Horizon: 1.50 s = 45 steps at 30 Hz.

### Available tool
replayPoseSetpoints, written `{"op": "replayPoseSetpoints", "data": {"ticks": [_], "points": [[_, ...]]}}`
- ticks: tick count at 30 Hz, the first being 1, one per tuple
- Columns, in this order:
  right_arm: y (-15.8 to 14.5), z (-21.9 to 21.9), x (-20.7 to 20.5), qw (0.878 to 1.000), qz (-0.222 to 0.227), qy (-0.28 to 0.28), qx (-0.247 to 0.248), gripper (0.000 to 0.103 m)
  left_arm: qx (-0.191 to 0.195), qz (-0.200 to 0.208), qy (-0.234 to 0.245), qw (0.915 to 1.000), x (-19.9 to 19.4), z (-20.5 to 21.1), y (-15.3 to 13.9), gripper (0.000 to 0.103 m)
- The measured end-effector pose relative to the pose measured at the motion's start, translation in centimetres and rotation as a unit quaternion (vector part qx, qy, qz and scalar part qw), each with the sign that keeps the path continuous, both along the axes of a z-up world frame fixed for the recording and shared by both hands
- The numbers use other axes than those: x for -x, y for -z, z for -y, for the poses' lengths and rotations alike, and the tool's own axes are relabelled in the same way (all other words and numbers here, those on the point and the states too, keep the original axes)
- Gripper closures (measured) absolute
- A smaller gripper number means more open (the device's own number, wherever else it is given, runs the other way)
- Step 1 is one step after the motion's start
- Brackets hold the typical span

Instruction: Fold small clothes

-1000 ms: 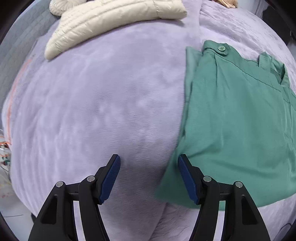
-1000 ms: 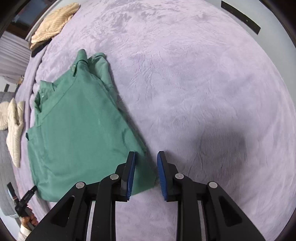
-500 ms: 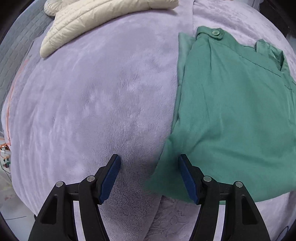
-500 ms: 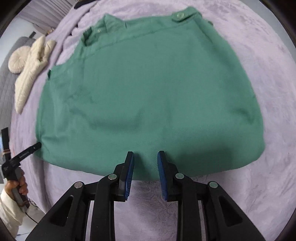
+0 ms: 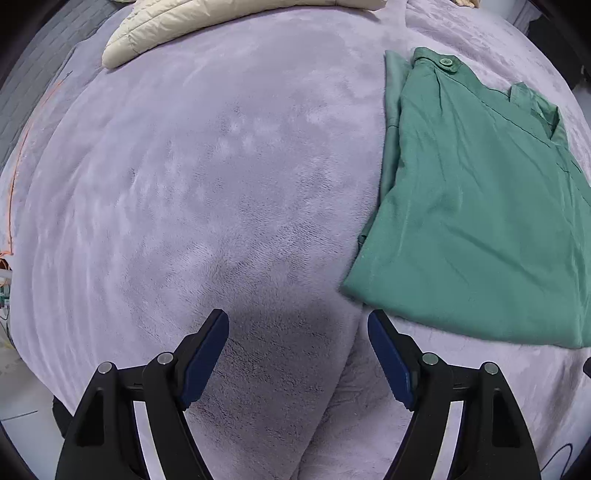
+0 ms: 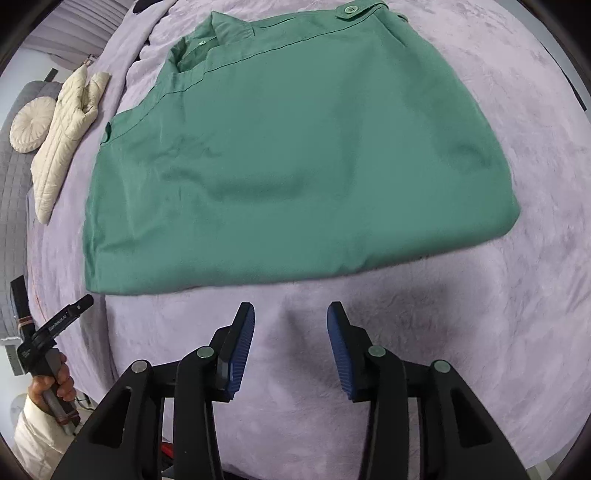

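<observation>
jaws on my left gripper and right gripper are opening, both empty, now off the folded green cotton shirt.

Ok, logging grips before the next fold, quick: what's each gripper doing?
Left gripper: opening, empty, above the lilac plush blanket.
Right gripper: opening, empty, short of the folded green cotton shirt.

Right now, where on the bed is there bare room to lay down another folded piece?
The widest free patch is lilac blanket between the cream quilted jacket and the green garment. A narrower strip lies between the garment's near hem and the right gripper. The garment's own patch is taken.
</observation>
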State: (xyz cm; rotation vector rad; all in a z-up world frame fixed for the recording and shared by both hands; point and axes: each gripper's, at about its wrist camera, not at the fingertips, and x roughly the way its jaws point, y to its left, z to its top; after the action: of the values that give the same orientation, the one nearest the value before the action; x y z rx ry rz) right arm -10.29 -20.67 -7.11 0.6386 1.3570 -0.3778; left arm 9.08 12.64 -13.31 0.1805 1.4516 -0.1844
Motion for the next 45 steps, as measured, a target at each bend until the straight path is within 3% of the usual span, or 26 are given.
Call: {"op": "replayPoseSetpoints", "data": {"ticks": [10,19,20,21,29,33,38,45], "points": [[-0.2,-3.4,-1.1,1.000,0.010,-0.009,-0.017,0.048,0.010,0.007,0.040,0.9991,3.7,3.0,-2.6,0.024],[0.6,-4.8,-1.5,0.999,0.015,0.007,-0.042,0.044,0.007,0.003,0.060,0.9982,3.5,4.1,-4.1,0.024],[0.7,-5.0,-1.5,0.999,0.016,0.008,-0.044,0.043,0.012,0.002,0.059,0.9982,3.5,4.1,-4.2,0.016],[0.8,-5.2,-1.6,0.999,0.017,0.010,-0.048,0.040,0.018,0.002,0.057,0.9982,3.4,4.0,-4.2,0.000],[1.8,-6.5,-2.6,0.994,0.042,0.032,-0.096,0.032,0.047,-0.009,0.047,0.9977,1.8,2.0,-4.7,0.000],[2.7,-7.6,-3.7,0.988,0.056,0.046,-0.135,0.032,0.014,-0.001,0.035,0.9993,0.3,0.9,-4.1,0.000],[4.3,-9.0,-5.2,0.975,0.080,0.071,-0.195,0.032,0.046,-0.036,0.018,0.9981,-1.1,-0.8,-3.4,0.000],[7.9,-11.6,-7.8,0.942,0.124,0.127,-0.285,0.032,0.073,-0.051,0.000,0.9961,-1.0,-2.2,-3.0,0.000]]}}
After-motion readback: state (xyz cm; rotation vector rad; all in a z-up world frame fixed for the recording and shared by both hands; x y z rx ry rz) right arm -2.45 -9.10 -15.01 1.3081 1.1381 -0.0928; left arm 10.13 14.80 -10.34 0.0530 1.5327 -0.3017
